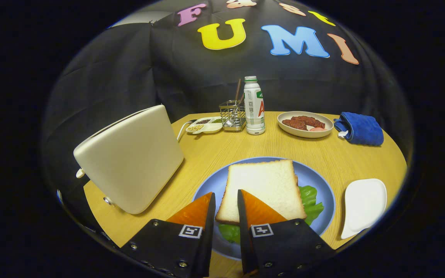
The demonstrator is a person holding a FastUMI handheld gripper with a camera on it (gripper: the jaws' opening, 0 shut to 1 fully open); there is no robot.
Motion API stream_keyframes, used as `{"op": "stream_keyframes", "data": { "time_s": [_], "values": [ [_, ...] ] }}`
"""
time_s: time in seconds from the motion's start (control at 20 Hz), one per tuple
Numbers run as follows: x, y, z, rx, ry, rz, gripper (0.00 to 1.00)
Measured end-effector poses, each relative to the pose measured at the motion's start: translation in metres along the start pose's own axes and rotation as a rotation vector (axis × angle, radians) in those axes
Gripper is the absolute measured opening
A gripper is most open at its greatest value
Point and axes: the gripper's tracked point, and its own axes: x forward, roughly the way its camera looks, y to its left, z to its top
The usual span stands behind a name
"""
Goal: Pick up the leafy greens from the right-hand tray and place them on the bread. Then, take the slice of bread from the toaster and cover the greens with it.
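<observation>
A white slice of bread (263, 189) lies flat on the blue plate (325, 185), covering the leafy greens (310, 202). The greens stick out at the slice's right side and under its near edge. My gripper (226, 197) hovers over the near left corner of the slice. Its fingers stand a narrow gap apart, and the slice is wider than that gap, so neither finger presses on it. The cream toaster (129, 158) stands left of the plate, and its slot is hidden from me.
A white tray (363, 204) sits right of the plate. Along the back of the wooden table (245, 146) are a divided dish of seeds (205, 125), a wire holder (233, 115), a bottle (254, 106), a plate of meat (304, 123) and a blue cloth (359, 128).
</observation>
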Motion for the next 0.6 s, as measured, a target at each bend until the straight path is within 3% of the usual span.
{"op": "stream_keyframes", "data": {
  "time_s": [0.15,0.2,0.25,0.45,0.6],
  "values": [
    [0.001,0.01,0.001,0.034,-0.009,0.048,0.34],
    [0.002,0.013,0.001,0.03,-0.013,0.055,0.53],
    [0.0,0.011,0.002,0.017,-0.021,0.05,0.64],
    [0.003,0.015,0.002,-0.032,-0.04,0.058,0.66],
    [-0.007,0.023,0.007,-0.055,-0.059,0.064,0.97]
  ]
}}
